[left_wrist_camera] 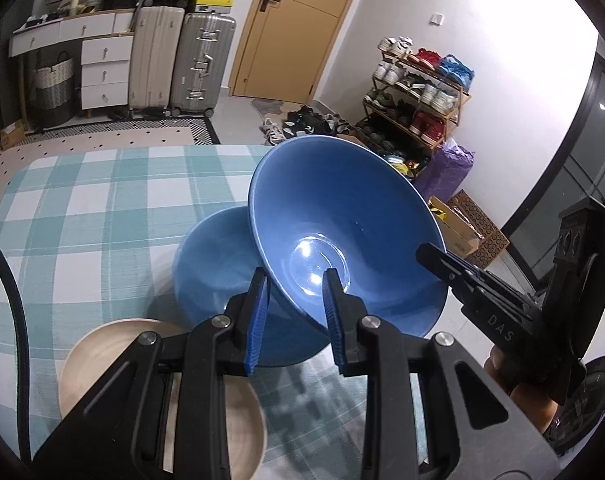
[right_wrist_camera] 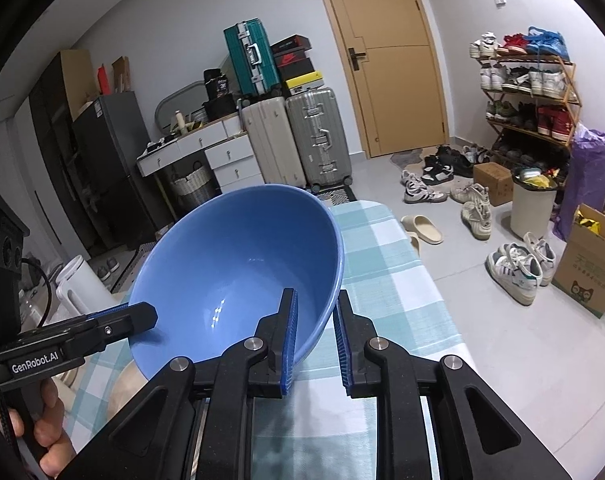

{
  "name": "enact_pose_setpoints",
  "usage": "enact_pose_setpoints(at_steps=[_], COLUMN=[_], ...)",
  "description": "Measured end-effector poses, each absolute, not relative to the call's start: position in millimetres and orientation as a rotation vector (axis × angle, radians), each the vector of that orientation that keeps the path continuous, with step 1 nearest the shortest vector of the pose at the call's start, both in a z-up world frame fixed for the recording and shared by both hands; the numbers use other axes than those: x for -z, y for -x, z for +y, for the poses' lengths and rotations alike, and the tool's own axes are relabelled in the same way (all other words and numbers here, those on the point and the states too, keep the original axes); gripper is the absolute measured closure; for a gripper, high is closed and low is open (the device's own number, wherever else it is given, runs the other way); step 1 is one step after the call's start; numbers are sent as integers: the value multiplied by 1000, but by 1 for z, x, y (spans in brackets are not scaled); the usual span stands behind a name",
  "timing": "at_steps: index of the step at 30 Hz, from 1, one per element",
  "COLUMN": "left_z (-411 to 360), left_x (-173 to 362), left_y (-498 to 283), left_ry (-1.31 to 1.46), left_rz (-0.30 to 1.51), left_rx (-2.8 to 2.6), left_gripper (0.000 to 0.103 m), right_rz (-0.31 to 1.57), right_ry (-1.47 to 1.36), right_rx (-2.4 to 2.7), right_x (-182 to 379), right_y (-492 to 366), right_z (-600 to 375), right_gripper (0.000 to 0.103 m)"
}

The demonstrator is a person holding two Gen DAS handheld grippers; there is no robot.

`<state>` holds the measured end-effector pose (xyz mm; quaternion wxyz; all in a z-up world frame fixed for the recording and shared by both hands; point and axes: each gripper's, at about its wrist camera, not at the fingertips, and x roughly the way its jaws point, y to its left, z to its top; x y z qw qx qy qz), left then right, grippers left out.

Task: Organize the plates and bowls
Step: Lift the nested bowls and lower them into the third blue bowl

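Observation:
A large blue bowl (left_wrist_camera: 342, 224) hangs tilted above the checked tablecloth (left_wrist_camera: 82, 220), its inside facing both cameras. My left gripper (left_wrist_camera: 296, 312) is shut on the near rim, one pad inside the bowl and one outside. My right gripper (right_wrist_camera: 314, 336) is shut on the opposite rim of the same blue bowl (right_wrist_camera: 238, 264). Each gripper also shows in the other view: the right gripper (left_wrist_camera: 438, 260) at the bowl's right edge, the left gripper (right_wrist_camera: 142, 316) at its left edge. A second blue bowl (left_wrist_camera: 210, 272) sits upright on the cloth below. A beige plate (left_wrist_camera: 102, 360) lies nearer, at the lower left.
The table's right edge drops to a grey floor strewn with shoes (right_wrist_camera: 514, 268). A cardboard box (right_wrist_camera: 590, 268) and a bin (right_wrist_camera: 532, 208) stand there. A white jug (right_wrist_camera: 78, 288) is off the table's left side. Suitcases (left_wrist_camera: 202, 64) and drawers (left_wrist_camera: 102, 68) line the far wall.

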<state>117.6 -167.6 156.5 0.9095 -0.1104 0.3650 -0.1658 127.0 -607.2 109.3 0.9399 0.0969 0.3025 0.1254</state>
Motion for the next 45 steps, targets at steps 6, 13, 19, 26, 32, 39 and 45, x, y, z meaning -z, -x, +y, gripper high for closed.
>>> enact_pose_setpoints(at_steps=[6, 13, 19, 26, 32, 39, 45], left_z=[-148, -138, -131, -128, -126, -127, -129], left_x=[-148, -127, -106, -86, -69, -57, -53], left_y=[-123, -137, -152, -164, -173, -180, -184], left_ry=[229, 230, 241, 222, 213, 171, 154], left_rz=[759, 782, 812, 829, 848, 854, 866], left_rx=[307, 273, 263, 241, 230, 212, 206], left_gripper=[79, 79, 79, 79, 79, 79, 79], right_rz=[634, 665, 690, 702, 718, 724, 732], right_ry=[-168, -132, -123, -67, -54, -40, -36], right_rx=[-278, -287, -299, -280, -283, -282, -278], right_x=[-102, -88, -76, -65, -56, -51, -47], right_y=[-136, -147, -154, -160, -164, -165, -167], right_z=[-584, -567, -561, -551, -547, -543, -543], right_gripper=[85, 84, 84, 83, 83, 83, 83])
